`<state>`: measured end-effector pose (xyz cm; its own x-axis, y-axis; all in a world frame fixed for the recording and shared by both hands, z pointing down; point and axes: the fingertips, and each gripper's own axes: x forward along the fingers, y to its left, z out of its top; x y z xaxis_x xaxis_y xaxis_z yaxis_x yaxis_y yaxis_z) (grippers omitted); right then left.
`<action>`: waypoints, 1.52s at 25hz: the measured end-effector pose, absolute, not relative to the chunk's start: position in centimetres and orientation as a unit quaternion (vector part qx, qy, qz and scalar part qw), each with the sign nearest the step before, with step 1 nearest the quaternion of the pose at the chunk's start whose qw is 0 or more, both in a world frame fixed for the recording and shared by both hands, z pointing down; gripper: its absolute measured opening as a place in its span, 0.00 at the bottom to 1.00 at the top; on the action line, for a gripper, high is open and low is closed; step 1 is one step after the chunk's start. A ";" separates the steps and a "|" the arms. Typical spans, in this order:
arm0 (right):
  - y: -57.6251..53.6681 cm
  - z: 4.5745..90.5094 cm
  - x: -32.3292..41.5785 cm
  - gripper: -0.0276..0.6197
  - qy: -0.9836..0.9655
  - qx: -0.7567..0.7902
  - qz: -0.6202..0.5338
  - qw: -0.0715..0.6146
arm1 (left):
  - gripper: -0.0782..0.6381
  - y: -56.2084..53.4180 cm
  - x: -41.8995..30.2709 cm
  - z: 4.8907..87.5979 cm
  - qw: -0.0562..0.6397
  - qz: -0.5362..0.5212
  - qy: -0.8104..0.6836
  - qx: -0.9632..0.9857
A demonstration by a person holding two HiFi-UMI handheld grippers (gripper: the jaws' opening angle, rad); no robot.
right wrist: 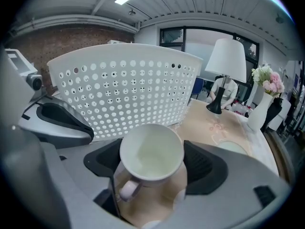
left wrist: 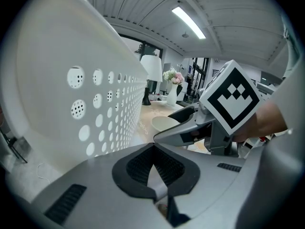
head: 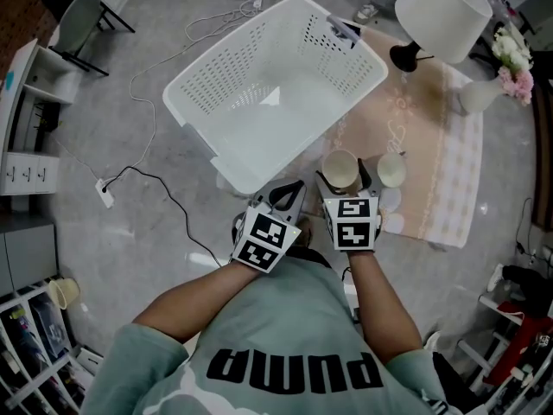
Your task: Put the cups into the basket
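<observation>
Person's wearing a sage-green tee (head: 285,318) with black block lettering (head: 298,372) at 6 o'clock; left gripper (head: 291,195) and right gripper (head: 342,178) are rocking grey shells, black ribbed pads (left wrist: 138,168), black-and-white marker cubes (head: 266,239)

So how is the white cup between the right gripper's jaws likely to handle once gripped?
The cup looks glazed and smooth, so the pads may slip on it. It seems rigid and probably breakable, so a drop into the basket could chip it. Its handle faces the camera, clear of the pads, so it shouldn't foul the grip.
</observation>
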<state>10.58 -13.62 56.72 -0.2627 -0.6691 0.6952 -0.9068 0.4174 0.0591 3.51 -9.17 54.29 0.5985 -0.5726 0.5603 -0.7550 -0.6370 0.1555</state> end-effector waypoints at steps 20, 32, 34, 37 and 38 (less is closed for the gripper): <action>-13.2 56.1 10.9 0.64 -0.786 0.490 0.183 0.329 | 0.11 -7.9 4.2 52.0 0.180 0.220 -0.389 0.876; -11.8 46.3 12.0 0.64 -0.813 0.487 0.156 0.279 | 0.11 -7.9 5.9 46.1 0.173 0.185 -0.381 0.889; -11.5 44.1 12.3 0.64 -0.817 0.487 0.153 0.267 | 0.11 -7.8 6.2 44.3 0.164 0.178 -0.378 0.894; -11.3 41.0 12.4 0.64 -0.824 0.485 0.140 0.257 | 0.11 -7.9 6.4 41.8 0.157 0.169 -0.375 0.898; -11.3 40.1 12.3 0.64 -0.826 0.483 0.134 0.257 | 0.11 -8.0 6.5 41.0 0.155 0.166 -0.373 0.899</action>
<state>12.32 -11.32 40.11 -0.4012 -0.7296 0.5538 -0.8674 0.4969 0.0263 6.47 -7.96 40.96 0.6660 -0.6203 0.4143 -0.7233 -0.6728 0.1554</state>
